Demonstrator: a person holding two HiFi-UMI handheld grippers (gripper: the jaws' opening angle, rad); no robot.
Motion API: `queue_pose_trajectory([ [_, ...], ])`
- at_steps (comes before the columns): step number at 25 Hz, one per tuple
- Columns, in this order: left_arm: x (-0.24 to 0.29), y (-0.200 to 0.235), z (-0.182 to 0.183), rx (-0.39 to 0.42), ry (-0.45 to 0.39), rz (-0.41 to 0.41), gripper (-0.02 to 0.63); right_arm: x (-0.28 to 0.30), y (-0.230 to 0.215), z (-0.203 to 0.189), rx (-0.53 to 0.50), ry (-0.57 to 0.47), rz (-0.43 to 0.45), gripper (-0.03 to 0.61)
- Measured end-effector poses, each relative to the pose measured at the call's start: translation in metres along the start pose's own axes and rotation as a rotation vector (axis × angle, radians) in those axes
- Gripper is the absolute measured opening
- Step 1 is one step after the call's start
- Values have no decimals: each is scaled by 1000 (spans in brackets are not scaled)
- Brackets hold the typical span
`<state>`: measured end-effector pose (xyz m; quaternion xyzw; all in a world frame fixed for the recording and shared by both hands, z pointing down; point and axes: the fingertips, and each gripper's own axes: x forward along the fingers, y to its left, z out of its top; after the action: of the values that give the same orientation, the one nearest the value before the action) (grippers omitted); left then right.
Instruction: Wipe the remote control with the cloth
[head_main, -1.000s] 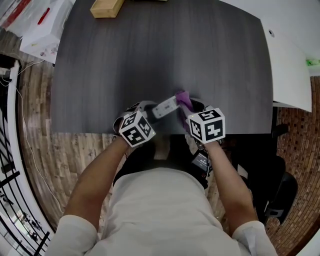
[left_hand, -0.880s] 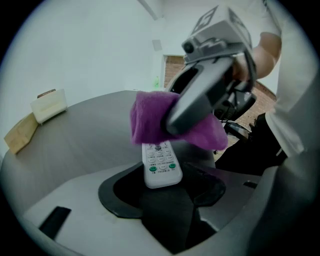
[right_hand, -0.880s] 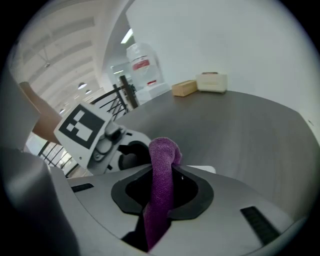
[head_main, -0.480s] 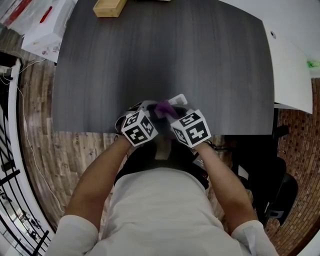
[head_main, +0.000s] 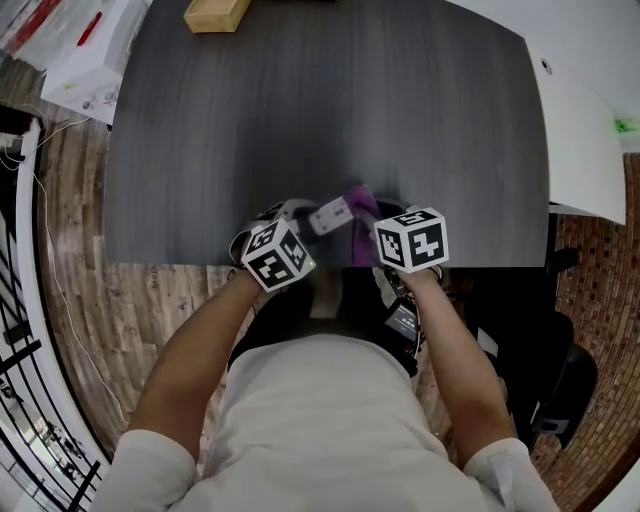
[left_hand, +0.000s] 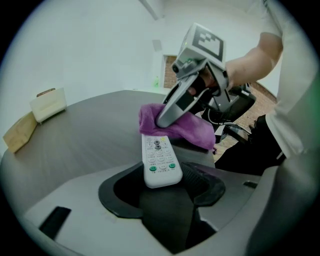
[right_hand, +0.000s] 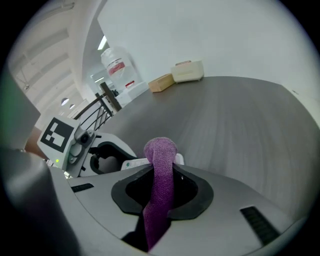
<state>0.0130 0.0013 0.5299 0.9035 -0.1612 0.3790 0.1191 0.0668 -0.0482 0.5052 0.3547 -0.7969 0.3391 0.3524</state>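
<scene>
- The left gripper (left_hand: 162, 189) has its jaws set wide and closed on the near end of the remote control (left_hand: 159, 159). The remote sits by the table's (head_main: 330, 100) near edge; I can't tell if it rests on the top. Only that end is pinched, so a firm push could lever it loose.
- The right gripper (right_hand: 161, 186) is clamped tight on a thin strand of the purple cloth (right_hand: 160, 165), whose bunch lies on the remote's end toward the table's middle. So slim a hold could slip mid-stroke.
- The bunch covers little, so the buttons nearest the table's edge may get missed.
</scene>
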Motion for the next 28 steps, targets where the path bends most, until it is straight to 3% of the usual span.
queue_pose_trajectory([
  [4, -2, 2, -1, 0, -1, 0, 236, -6, -28, 5, 61, 18, -57, 74],
  [9, -1, 1, -2, 5, 0, 1, 236, -21, -65, 7, 46, 37, -223, 72],
  [13, -4, 2, -3, 25, 3, 30, 236, -23, -23, 31, 12, -26, -121, 72],
  [16, -3, 0, -1, 63, 19, 63, 236, -4, 10, 25, -71, 21, -39, 72],
  [18, -2, -1, 1, 86, 34, 72, 236, 5, 8, 14, -91, 52, -41, 72],
  [23, -1, -2, 2, 107, 46, 71, 236, -1, -19, 6, 1, 46, -52, 72],
  [25, -1, -2, 0, 61, 36, 55, 236, -2, -19, 7, -7, 44, -64, 72],
  [28, -7, 5, 0, -126, -39, 6, 236, 0, -16, 9, -40, 28, -77, 72],
])
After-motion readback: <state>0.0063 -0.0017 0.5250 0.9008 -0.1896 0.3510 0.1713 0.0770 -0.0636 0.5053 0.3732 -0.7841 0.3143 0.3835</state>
